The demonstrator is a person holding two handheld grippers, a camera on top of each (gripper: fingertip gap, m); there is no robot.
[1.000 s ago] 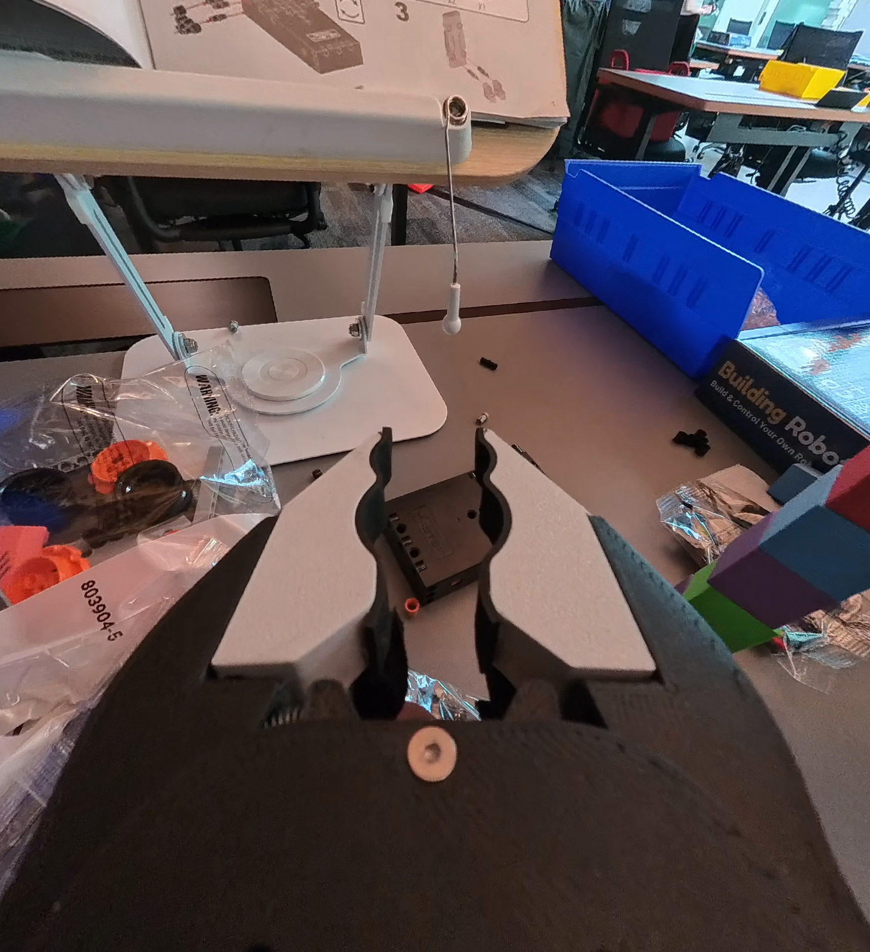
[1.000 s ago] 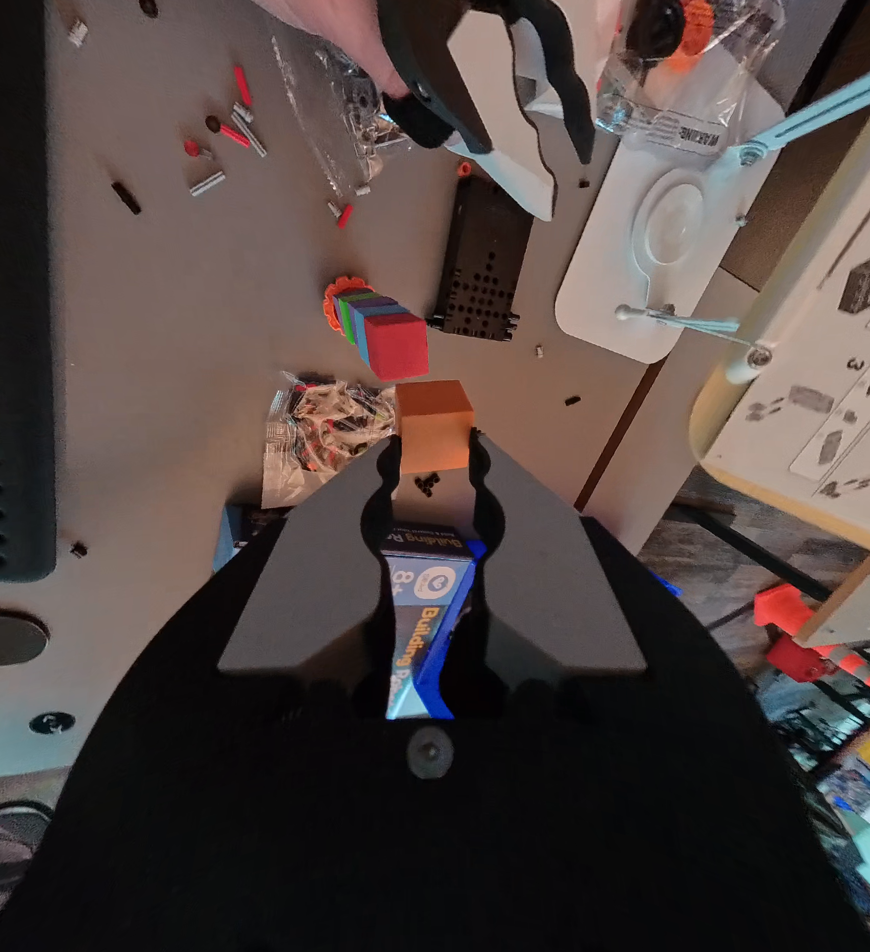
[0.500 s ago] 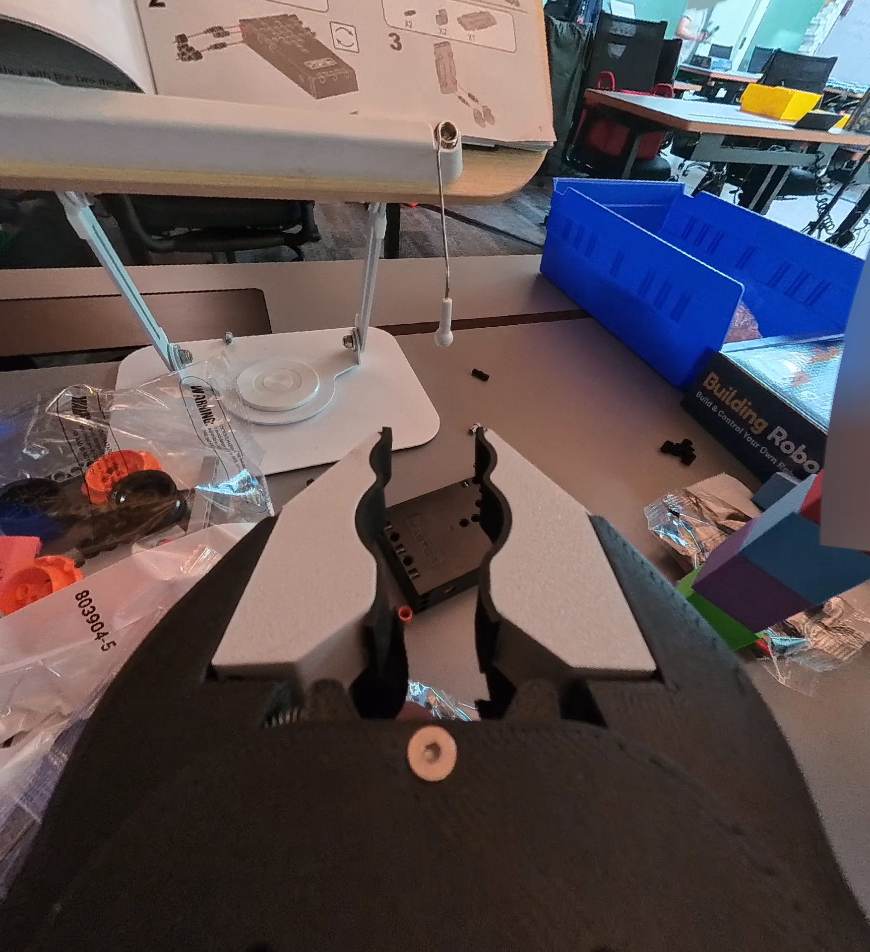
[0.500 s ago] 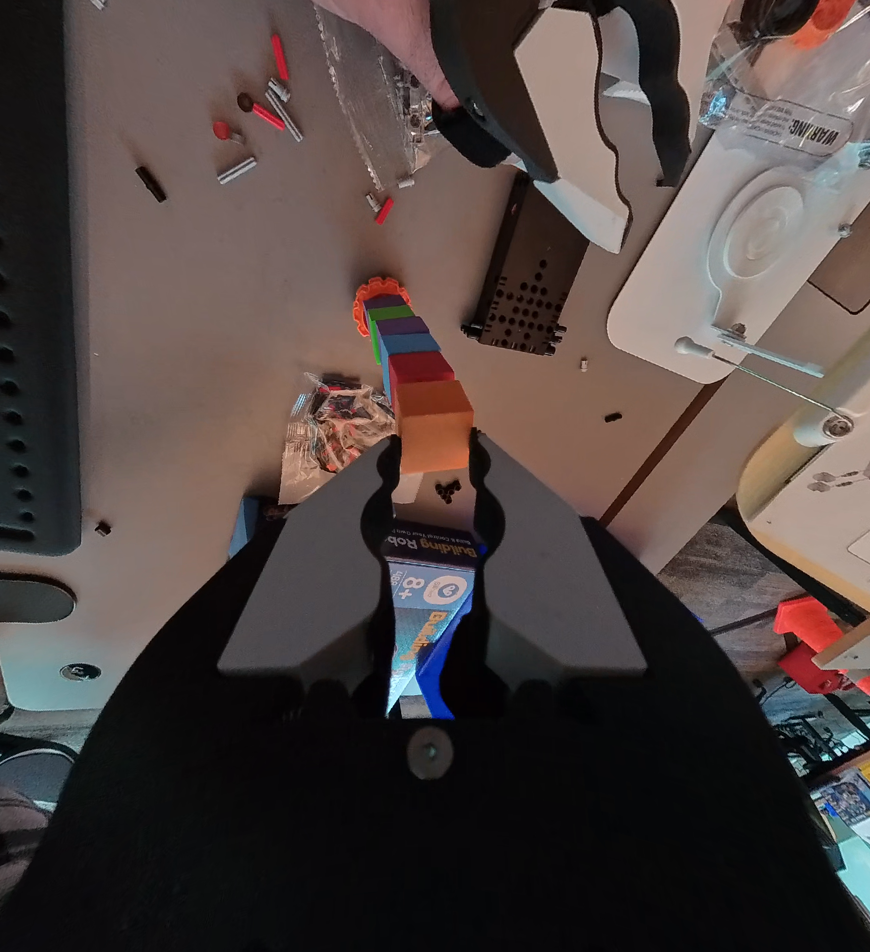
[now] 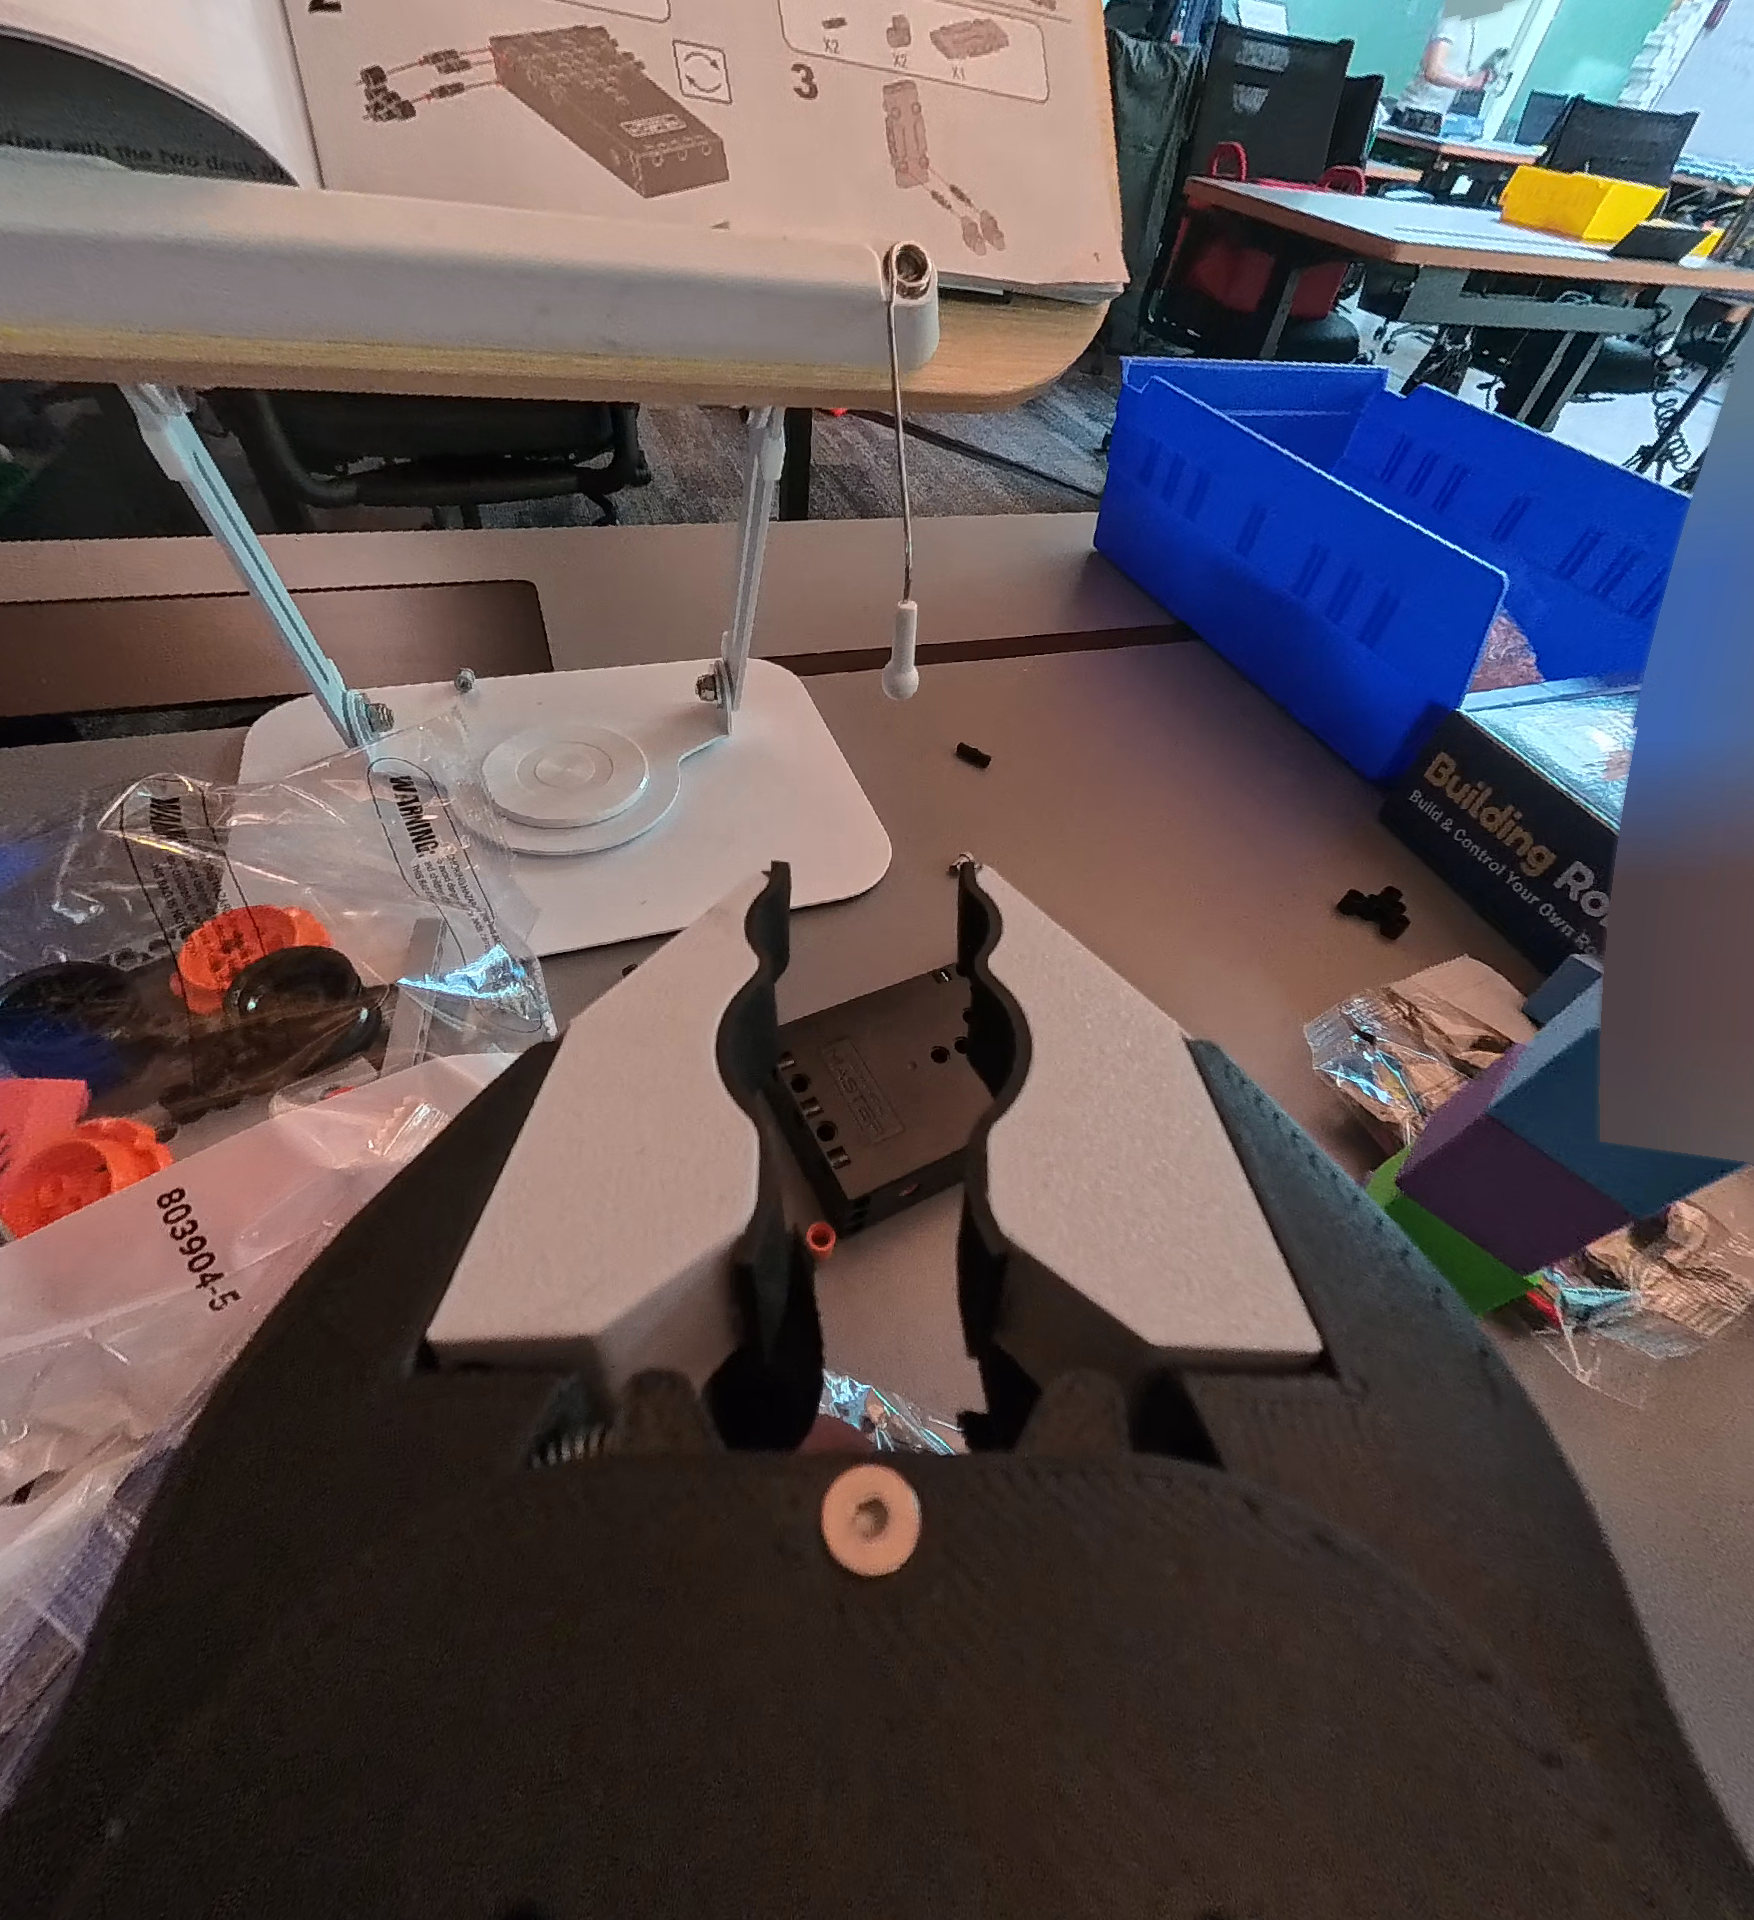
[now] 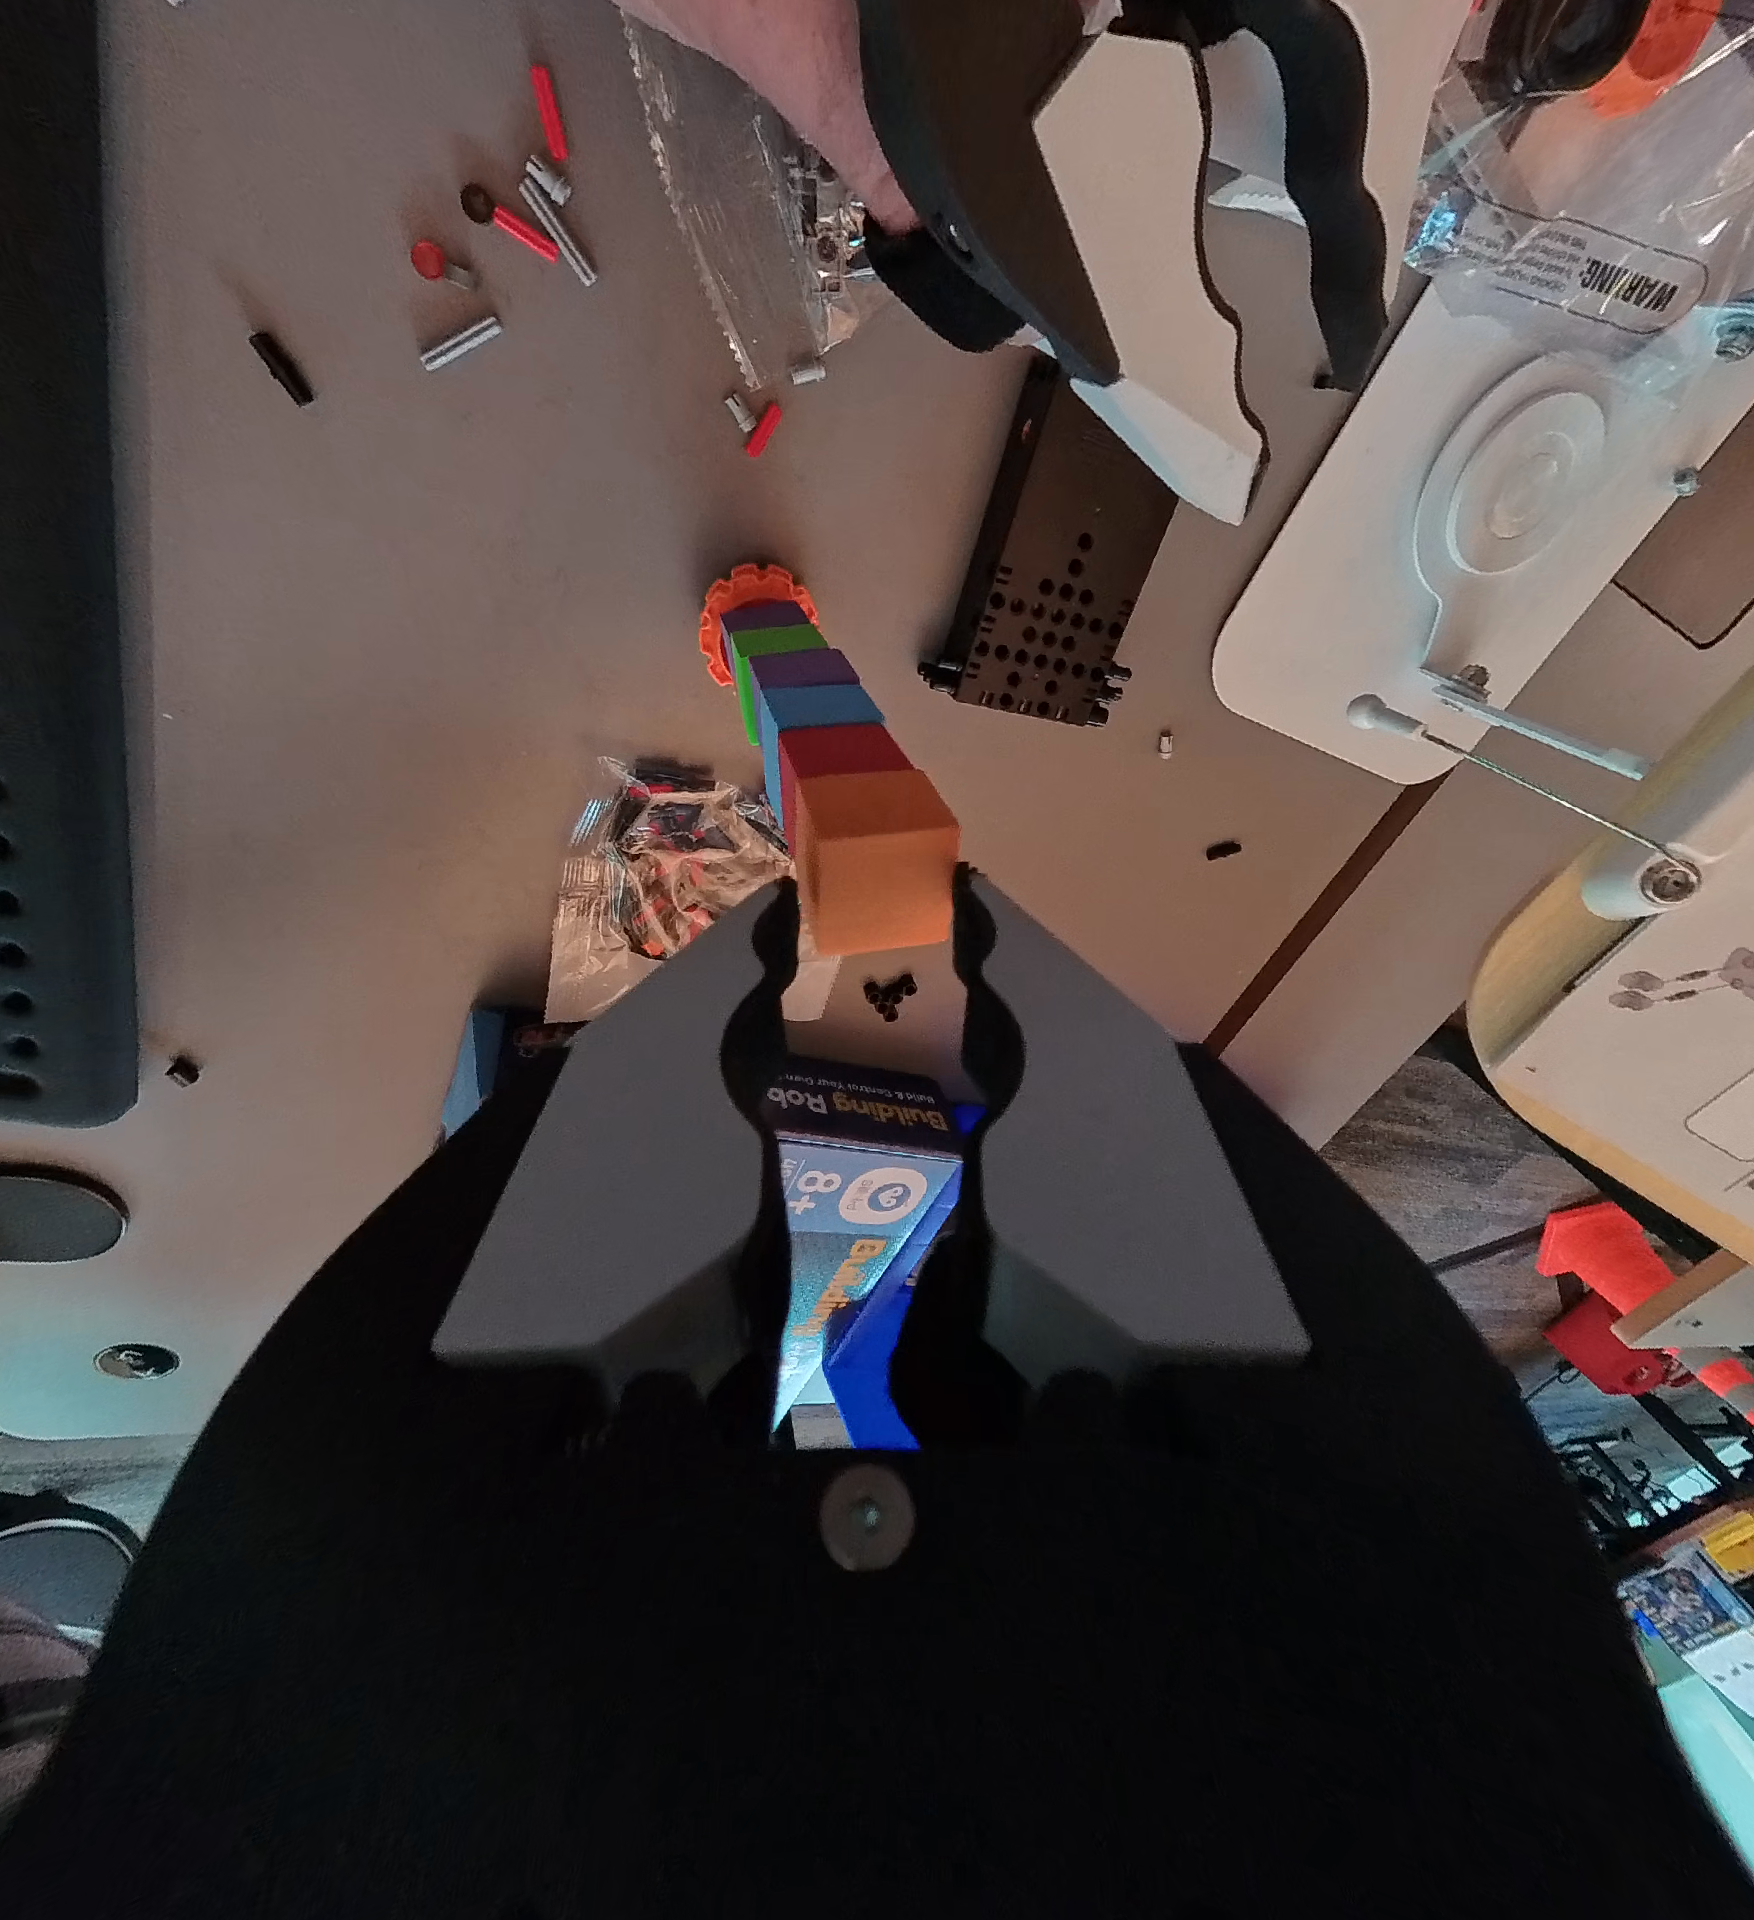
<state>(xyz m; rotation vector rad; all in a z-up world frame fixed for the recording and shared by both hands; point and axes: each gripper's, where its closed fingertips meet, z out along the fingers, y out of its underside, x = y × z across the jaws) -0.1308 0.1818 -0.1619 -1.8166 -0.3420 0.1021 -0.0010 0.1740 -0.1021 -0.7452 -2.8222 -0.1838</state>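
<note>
Left wrist cam is sitting low over the table point(image 5: 1112, 748), looking almost level across it toward the white stand point(image 5: 748, 800) and blue bins point(image 5: 1299, 613), with the office showing far behind. Right wrist cam is hanging high and pointing nearly straight down — the table point(image 6: 385, 623) is filling most of its frame, rotated sideways. Both are catching the black box point(image 5: 883, 1091) point(image 6: 1049, 582), the block stack point(image 5: 1496, 1184) point(image 6: 811, 717), the stand point(image 6: 1455, 520) and the manual point(image 5: 707, 114) point(image 6: 1704, 1039) — left cam close, right cam farther off.
</note>
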